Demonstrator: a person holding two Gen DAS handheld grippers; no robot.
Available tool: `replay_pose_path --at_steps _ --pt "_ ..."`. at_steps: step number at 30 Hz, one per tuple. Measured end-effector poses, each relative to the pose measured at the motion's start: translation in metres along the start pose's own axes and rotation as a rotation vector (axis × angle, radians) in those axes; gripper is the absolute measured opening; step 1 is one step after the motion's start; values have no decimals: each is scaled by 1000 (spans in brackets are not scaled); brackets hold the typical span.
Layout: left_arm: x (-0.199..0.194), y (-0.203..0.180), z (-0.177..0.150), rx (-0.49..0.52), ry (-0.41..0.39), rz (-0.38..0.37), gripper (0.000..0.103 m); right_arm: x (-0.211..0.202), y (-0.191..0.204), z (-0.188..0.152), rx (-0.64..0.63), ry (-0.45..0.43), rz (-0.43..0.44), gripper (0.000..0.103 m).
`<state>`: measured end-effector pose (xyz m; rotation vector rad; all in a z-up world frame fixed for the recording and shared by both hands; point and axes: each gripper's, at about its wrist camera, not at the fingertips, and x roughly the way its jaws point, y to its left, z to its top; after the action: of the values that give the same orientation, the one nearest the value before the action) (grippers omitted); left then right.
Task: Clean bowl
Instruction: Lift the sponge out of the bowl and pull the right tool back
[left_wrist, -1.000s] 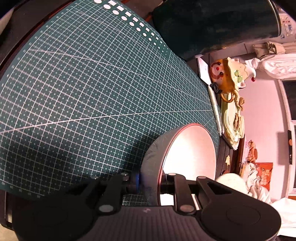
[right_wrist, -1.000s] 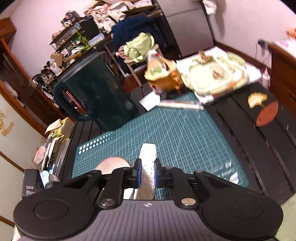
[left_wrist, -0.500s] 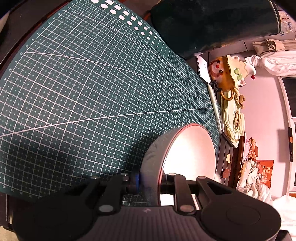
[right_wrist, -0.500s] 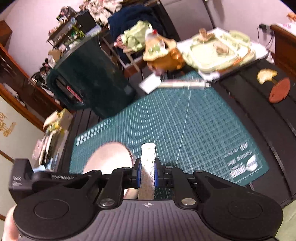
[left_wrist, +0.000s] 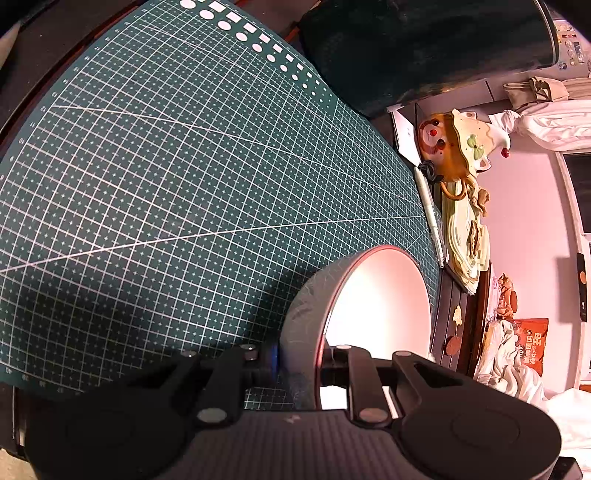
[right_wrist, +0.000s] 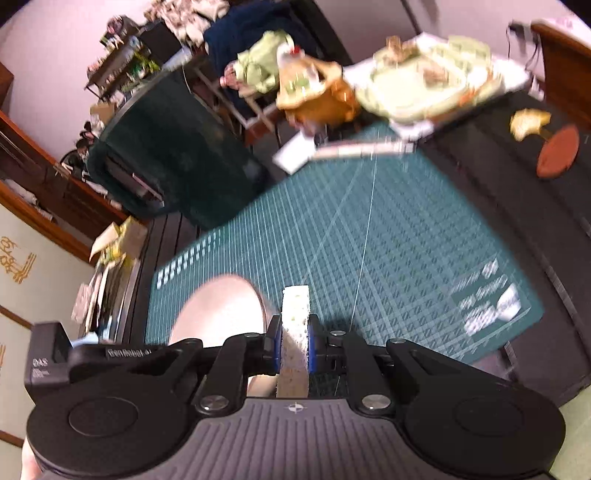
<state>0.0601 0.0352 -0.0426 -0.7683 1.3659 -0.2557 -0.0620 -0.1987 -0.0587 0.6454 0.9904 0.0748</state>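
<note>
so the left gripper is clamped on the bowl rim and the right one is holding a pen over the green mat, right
Not quite. The right gripper holds a pale sponge, not a pen, as the right wrist view shows. The rest stands: the left gripper is clamped on the bowl rim, over the green mat.

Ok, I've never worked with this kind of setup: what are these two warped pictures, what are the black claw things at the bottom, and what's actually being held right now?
There is no robot arm. A person holds a two-finger gripper in each hand, and each gripper carries a wide-angle camera looking along its fingers, hence the curved look. The black shape at the bottom of each picture is that gripper's own body.

The left wrist view shows the left gripper shut on the wall of the bowl, one finger outside and one inside. The bowl is tipped on its side, grey outside and pale inside.

The right wrist view shows the right gripper shut on a pale sponge, with the bowl just to its left.

Below both lies a green cutting mat on a dark table. At the mat's far edge are a pen and other clutter.
</note>
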Motion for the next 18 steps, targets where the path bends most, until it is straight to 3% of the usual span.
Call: replay_pose_path --at_steps 7,18 --pt "-3 -4 -1 4 1 3 18 -21 -1 10 17 -78 16 12" --pt "2 -27 -6 7 -4 9 18 5 -4 0 18 16 13 12"
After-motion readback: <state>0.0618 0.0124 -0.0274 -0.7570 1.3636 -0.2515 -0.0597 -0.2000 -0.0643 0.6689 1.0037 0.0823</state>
